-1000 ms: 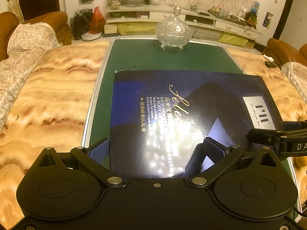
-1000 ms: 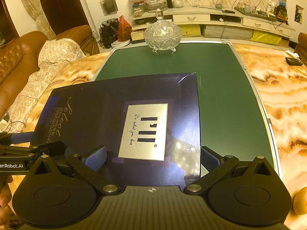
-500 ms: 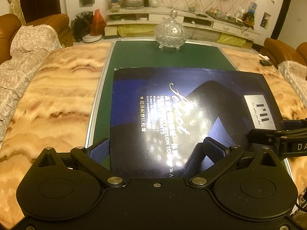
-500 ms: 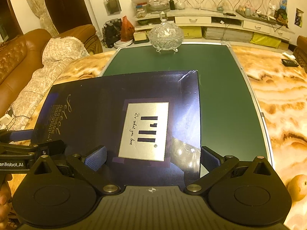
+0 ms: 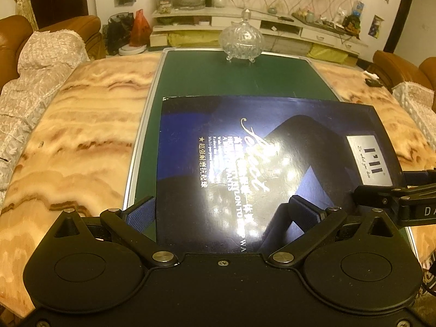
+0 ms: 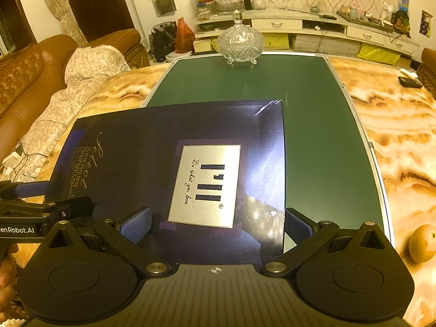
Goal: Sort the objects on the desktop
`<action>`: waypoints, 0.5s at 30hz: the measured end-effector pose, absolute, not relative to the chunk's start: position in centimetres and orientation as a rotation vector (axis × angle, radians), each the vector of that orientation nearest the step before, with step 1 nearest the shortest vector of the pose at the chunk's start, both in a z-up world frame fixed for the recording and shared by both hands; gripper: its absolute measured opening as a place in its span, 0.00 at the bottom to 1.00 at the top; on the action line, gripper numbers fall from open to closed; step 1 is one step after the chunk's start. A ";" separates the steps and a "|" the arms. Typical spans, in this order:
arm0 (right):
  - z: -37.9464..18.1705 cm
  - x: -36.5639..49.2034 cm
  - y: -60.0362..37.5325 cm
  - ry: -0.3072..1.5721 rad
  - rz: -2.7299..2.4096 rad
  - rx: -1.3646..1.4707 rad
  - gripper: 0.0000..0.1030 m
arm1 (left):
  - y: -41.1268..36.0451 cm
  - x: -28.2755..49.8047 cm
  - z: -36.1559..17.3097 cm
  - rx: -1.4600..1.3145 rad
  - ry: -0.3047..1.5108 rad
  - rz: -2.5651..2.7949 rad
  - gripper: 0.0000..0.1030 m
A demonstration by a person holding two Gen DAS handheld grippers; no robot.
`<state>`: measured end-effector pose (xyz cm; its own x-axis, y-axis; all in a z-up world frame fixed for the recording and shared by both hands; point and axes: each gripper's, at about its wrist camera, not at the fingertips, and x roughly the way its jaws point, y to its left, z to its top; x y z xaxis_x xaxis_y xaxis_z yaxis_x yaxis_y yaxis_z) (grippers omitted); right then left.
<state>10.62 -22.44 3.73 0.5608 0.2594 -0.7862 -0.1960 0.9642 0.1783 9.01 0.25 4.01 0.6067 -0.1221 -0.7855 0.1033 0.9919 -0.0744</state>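
Nearest us, our left gripper [image 5: 222, 214] and right gripper [image 6: 216, 223] each have their jaws spread wide, and the dark blue box [image 5: 272, 169] lies between the blue pads; whether the pads touch its edges we cannot tell. The box sits flat on the green mat [image 6: 321, 125], at the near end of the desk [image 5: 81, 125]. Beyond the box, at the mat's far edge, stands a glass jar [image 5: 242, 39]. Right of the box lies an orange [image 6: 423, 242]. We judge the box is being handled now; next calls for closing both jaws evenly before lifting.
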 end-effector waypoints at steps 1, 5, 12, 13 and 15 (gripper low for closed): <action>3.7 10.4 -22.4 0.939 0.269 0.075 1.00 | 0.3 8.7 4.0 -0.022 0.909 -0.131 1.00; 3.3 9.5 -22.5 0.947 0.267 0.078 1.00 | 0.3 7.8 3.7 -0.020 0.912 -0.134 1.00; 2.8 7.9 -22.5 0.958 0.267 0.075 1.00 | 0.5 6.2 3.1 -0.026 0.922 -0.135 1.00; 2.8 7.7 -22.5 0.959 0.267 0.075 1.00 | 0.5 6.0 3.1 -0.026 0.923 -0.135 1.00; 2.7 7.4 -22.5 0.961 0.267 0.076 1.00 | 0.5 5.7 3.0 -0.025 0.924 -0.136 1.00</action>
